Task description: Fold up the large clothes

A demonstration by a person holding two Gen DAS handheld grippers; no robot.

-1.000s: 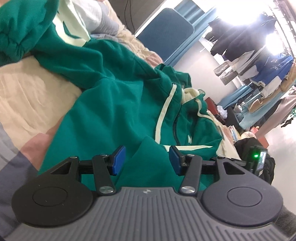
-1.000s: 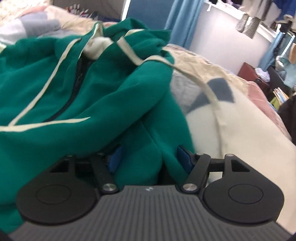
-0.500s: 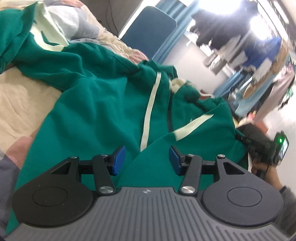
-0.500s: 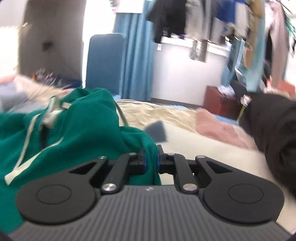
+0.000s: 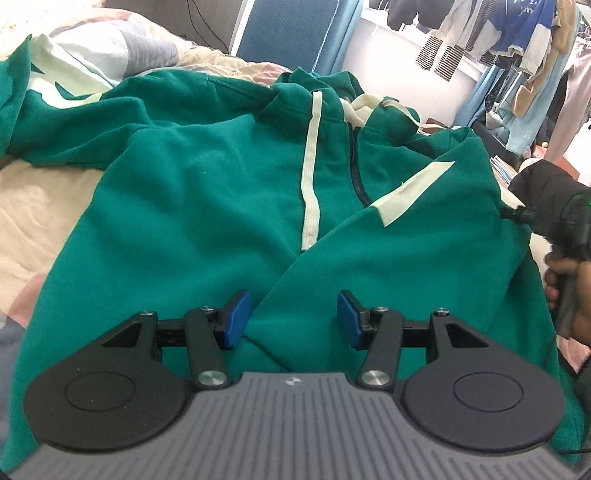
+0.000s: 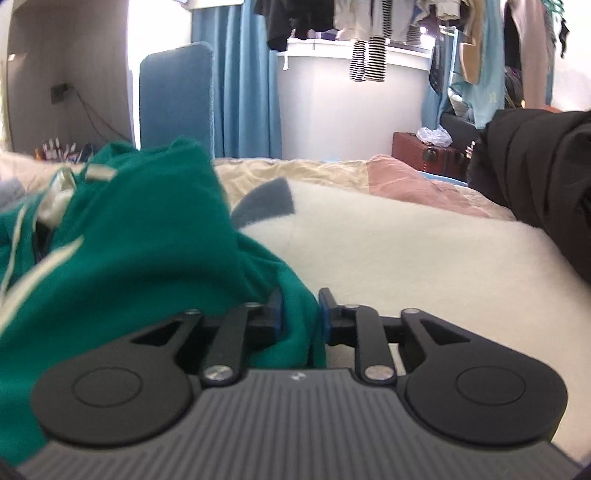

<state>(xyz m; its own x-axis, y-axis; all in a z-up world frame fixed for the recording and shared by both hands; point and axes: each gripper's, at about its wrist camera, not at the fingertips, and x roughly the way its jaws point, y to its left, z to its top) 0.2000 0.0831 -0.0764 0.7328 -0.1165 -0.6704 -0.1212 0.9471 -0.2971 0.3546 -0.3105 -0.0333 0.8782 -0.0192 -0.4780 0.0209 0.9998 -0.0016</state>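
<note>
A green zip jacket [image 5: 221, 184] with cream stripes lies front-up on the bed, its hood toward the far side. My left gripper [image 5: 293, 319] hovers open over the jacket's near hem, its blue pads wide apart and pressing on nothing. At the right edge of the left wrist view a person's hand [image 5: 557, 273] holds the other gripper at the jacket's right shoulder. In the right wrist view the right gripper [image 6: 299, 310] has a fold of the green jacket [image 6: 129, 258] between its pads. Its jaws are opening and a narrow gap shows at the right pad.
A cream blanket [image 6: 406, 251] covers the bed to the right of the jacket. A black garment [image 6: 535, 166] is piled at the far right. Behind the bed stand a blue chair [image 5: 288, 33], a red suitcase [image 6: 424, 151] and a rail of hanging clothes [image 5: 498, 29].
The right gripper closed on the jacket's edge, drew it to the right, and its jaws have now parted again. The left view rolled upright as the jacket spread flatter.
</note>
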